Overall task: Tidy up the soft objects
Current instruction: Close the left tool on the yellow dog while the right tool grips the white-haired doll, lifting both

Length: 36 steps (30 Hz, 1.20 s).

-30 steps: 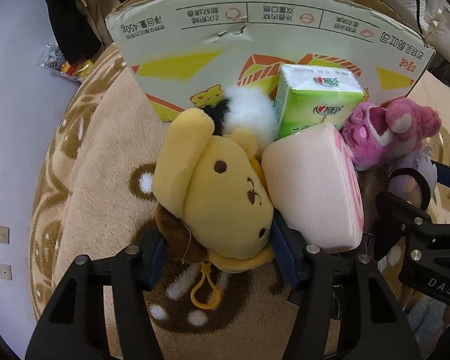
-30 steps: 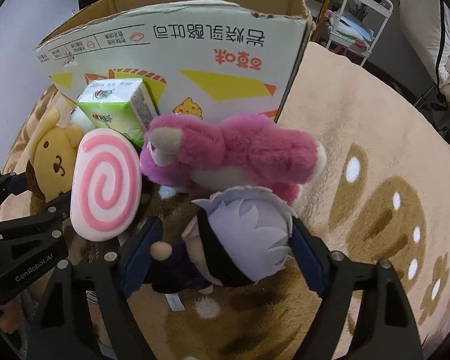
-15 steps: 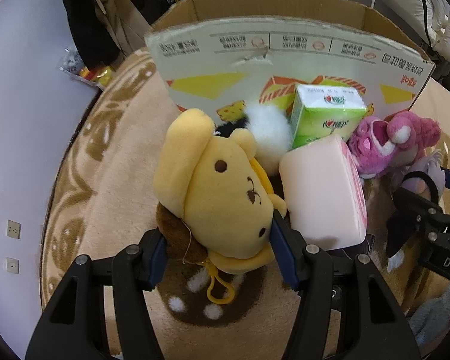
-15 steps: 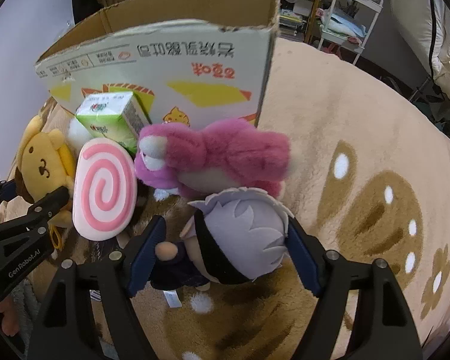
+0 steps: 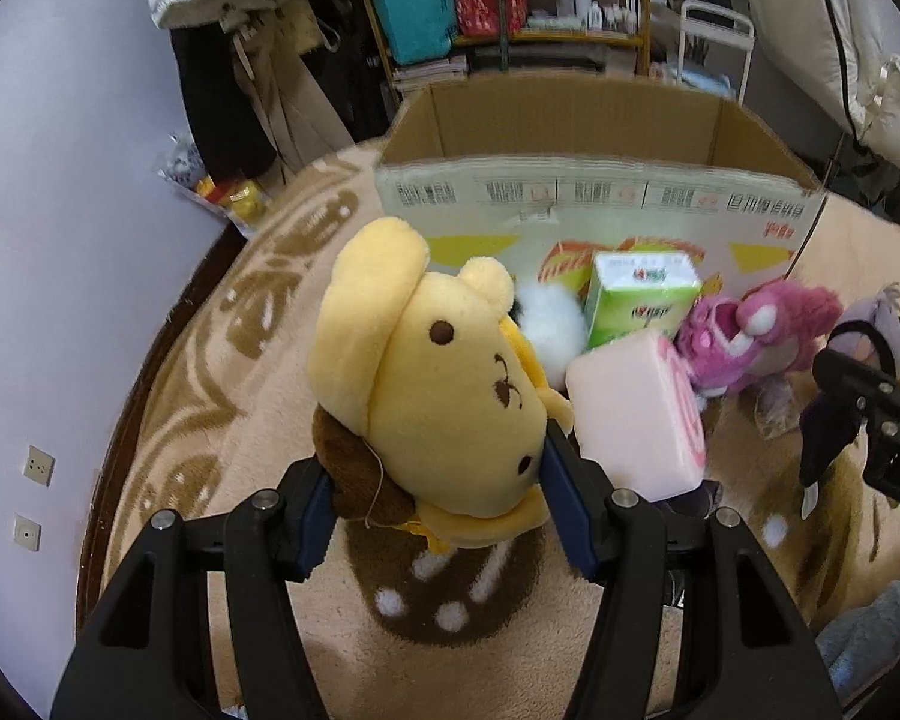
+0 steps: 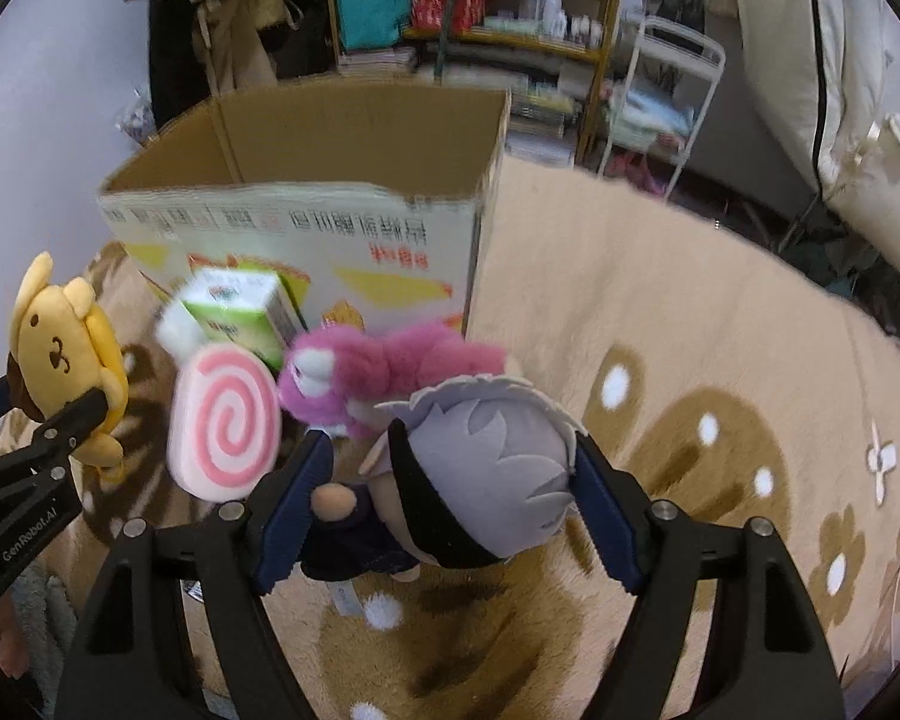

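Observation:
My left gripper (image 5: 438, 510) is shut on a yellow dog plush (image 5: 438, 372) and holds it up off the rug. My right gripper (image 6: 450, 480) is shut on a grey-haired doll (image 6: 486, 468) in dark clothes, which is also lifted. An open cardboard box (image 5: 570, 120) stands just behind, its inside showing brown and bare. On the rug in front of the box lie a pink swirl cushion (image 5: 636, 414), a pink bear plush (image 5: 756, 330), a green tissue pack (image 5: 636, 294) and a white fluffy toy (image 5: 549, 318). The yellow dog plush (image 6: 60, 354) shows at the left edge of the right wrist view.
A beige rug (image 6: 690, 312) with brown patterns covers the floor. Behind the box are a shelf (image 6: 510, 12) full of goods, a white cart (image 6: 660, 90) and hanging clothes (image 5: 228, 30). A pale wall (image 5: 42, 240) runs along the left, and white bedding (image 6: 858, 60) is at the right.
Both grippers have risen with their plush toys off the rug. The views tilted up, so the box's open inside and the room behind it now show.

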Available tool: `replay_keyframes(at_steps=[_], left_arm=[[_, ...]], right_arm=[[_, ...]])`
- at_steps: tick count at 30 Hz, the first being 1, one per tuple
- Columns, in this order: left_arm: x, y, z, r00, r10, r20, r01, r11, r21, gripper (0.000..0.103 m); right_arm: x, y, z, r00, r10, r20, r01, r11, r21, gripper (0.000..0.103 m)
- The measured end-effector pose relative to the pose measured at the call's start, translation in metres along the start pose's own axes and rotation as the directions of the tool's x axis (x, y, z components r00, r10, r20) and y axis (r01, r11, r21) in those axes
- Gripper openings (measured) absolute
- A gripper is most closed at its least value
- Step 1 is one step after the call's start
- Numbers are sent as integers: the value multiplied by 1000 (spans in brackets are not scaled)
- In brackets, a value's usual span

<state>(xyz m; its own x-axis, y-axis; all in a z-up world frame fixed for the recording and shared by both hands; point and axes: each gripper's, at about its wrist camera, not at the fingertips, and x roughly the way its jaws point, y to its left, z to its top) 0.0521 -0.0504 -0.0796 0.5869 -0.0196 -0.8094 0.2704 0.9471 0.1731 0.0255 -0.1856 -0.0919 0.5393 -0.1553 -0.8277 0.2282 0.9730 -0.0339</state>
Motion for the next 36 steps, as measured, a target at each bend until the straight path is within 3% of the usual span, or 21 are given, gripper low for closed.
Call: replay_keyframes(at_steps=[6, 14, 20, 23, 28, 36], left_arm=[[-32, 15, -2, 990, 10, 137, -6, 999, -32, 60], [-74, 21, -4, 946, 14, 325, 0, 999, -45, 60], [-83, 22, 12, 931, 32, 363, -18, 999, -43, 60], [-93, 27, 22, 920, 12, 393, 9, 999, -51, 60], [-117, 32, 44, 881, 10, 473, 11, 999, -42, 61], [-132, 33, 91, 845, -6, 535, 27, 999, -32, 61]], right_arm=[[-39, 7, 3, 989, 13, 145, -10, 1000, -22, 82], [-79, 11, 12, 945, 34, 324, -31, 999, -15, 82], [-104, 4, 24, 908, 48, 416, -53, 999, -1, 82], [-115, 0, 35, 890, 51, 453, -58, 998, 4, 82], [-126, -7, 57, 867, 54, 496, -69, 998, 12, 82], [-130, -21, 93, 837, 48, 546, -82, 996, 38, 82]])
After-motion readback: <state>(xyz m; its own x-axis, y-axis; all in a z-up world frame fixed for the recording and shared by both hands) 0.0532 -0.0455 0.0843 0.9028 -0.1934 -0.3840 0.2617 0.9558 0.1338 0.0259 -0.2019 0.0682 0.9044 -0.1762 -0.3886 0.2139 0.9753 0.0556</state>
